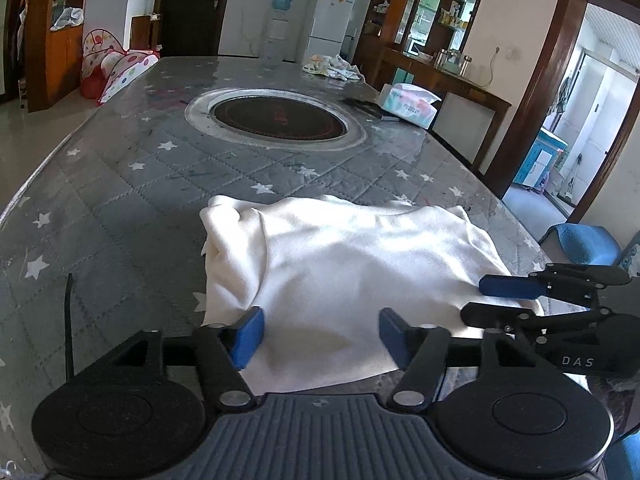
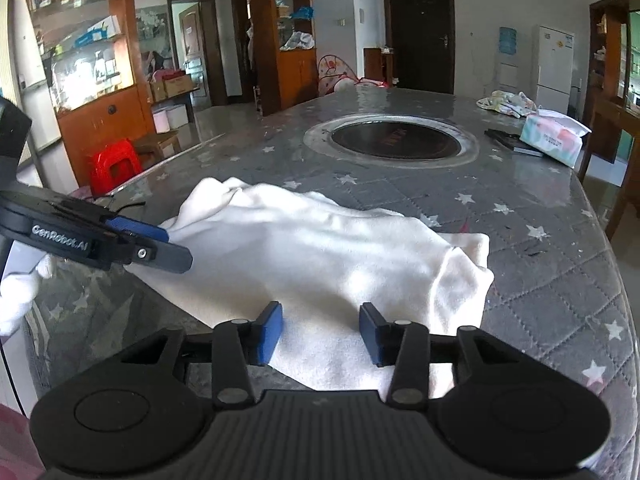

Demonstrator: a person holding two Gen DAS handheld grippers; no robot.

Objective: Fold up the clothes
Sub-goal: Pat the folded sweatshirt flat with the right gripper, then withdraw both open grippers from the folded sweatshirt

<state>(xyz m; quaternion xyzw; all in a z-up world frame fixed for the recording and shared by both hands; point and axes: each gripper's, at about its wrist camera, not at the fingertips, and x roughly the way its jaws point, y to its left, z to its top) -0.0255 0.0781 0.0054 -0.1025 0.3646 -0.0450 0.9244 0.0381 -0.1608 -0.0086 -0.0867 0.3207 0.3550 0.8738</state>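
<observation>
A white garment (image 1: 340, 256) lies partly folded and rumpled near the front edge of the grey star-patterned table cover (image 1: 140, 200). My left gripper (image 1: 320, 334) stands open over the garment's near hem, its blue pads (image 1: 250, 336) apart with cloth spread beneath them. My right gripper (image 2: 320, 334) is open too, hovering over the near right part of the garment (image 2: 312, 248). Each gripper shows in the other's view: the right one (image 1: 472, 299) at the garment's right edge, the left one (image 2: 178, 248) at its left edge. A white-gloved hand (image 2: 16, 292) holds the left tool.
A round hob (image 1: 280, 118) is set into the table's middle. Farther back lie a tissue pack (image 1: 410, 104), a flat black item (image 1: 370, 108) and a crumpled patterned cloth (image 1: 332, 67). A red stool (image 2: 114, 168) stands left of the table (image 2: 540, 280), with cabinets along the walls.
</observation>
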